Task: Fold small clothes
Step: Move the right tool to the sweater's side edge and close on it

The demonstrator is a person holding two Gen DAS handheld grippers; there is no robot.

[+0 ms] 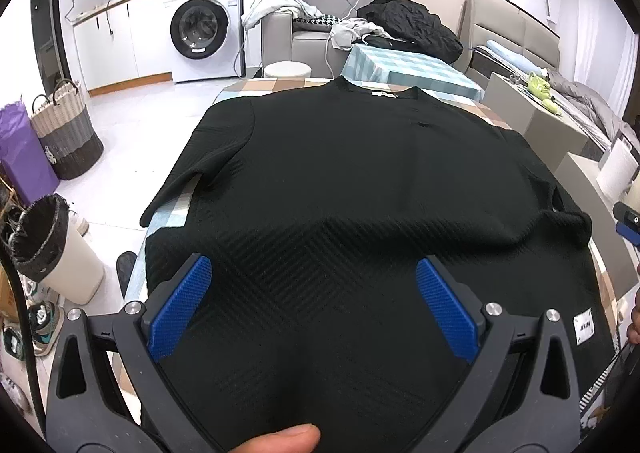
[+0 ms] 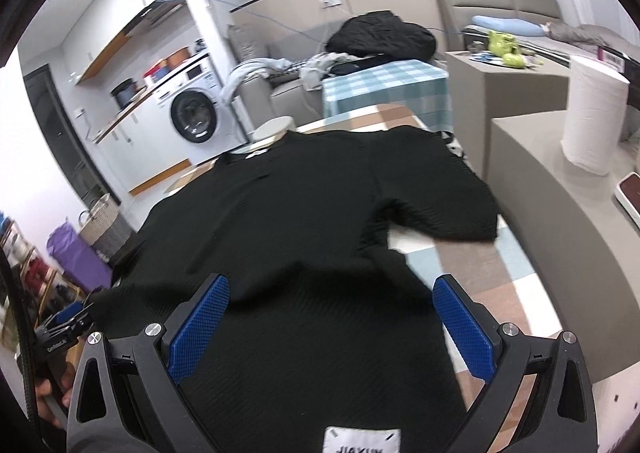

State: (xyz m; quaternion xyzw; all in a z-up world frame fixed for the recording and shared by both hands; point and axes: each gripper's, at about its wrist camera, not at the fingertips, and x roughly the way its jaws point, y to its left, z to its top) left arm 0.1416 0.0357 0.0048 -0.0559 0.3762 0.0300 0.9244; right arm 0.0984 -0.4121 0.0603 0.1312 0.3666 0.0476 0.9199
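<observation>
Two grippers agape, ribbed black shirt (image 1: 340, 181) flat

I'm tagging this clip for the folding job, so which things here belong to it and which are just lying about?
Part of the job:
black shirt spread flat
checked table beneath it
left gripper, open
right gripper, open

Lying about:
washing machine
woven basket
bin
paper towel roll
black jacket

Black claw (image 1: 314, 273) frames, blue ridged pads (image 1: 180, 307) — silver screws, perhaps bolts
</observation>
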